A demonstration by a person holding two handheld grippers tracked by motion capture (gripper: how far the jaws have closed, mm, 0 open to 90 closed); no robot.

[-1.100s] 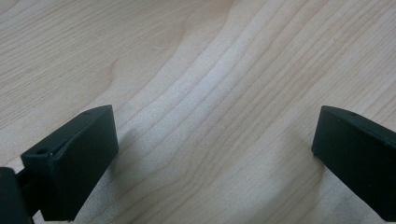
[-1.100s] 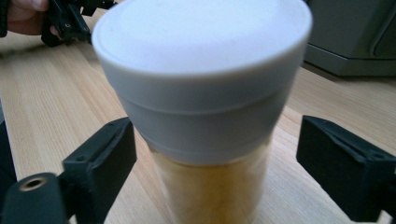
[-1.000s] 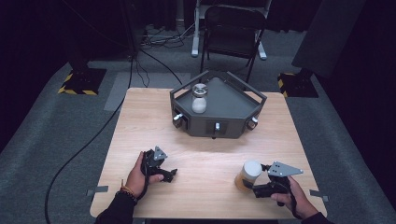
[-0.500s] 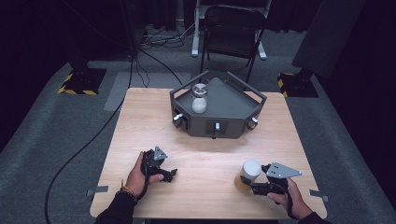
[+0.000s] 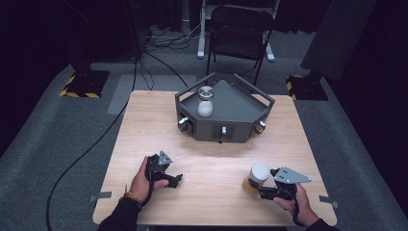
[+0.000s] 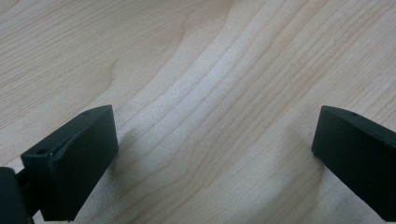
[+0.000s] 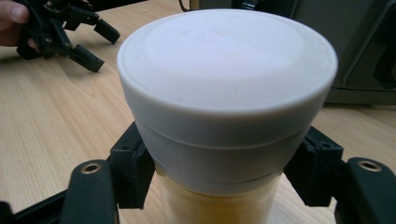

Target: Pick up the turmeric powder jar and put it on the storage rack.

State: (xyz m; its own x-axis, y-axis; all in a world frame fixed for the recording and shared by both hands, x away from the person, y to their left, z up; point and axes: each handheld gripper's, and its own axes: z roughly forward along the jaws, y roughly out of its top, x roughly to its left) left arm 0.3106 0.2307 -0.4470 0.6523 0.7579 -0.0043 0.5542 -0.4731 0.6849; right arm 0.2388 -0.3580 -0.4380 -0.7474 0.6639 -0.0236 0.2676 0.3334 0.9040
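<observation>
A white-capped jar (image 7: pixel 227 112) of yellowish stuff stands upright on the wooden table (image 5: pixel 211 144) — near its front right corner.

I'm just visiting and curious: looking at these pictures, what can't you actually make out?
- White-lidded jar, right gripper view: its base is cut off by the bottom edge; whether it rests on the table is unclear.
- Its yellowish contents: nature cannot be told.
- Raised lettering on the lid: too faint to read.
- Small bottle on the grey device, high view: too small to identify its contents.
- Left gripper, left gripper view: jaw bases cut off by the frame.
</observation>
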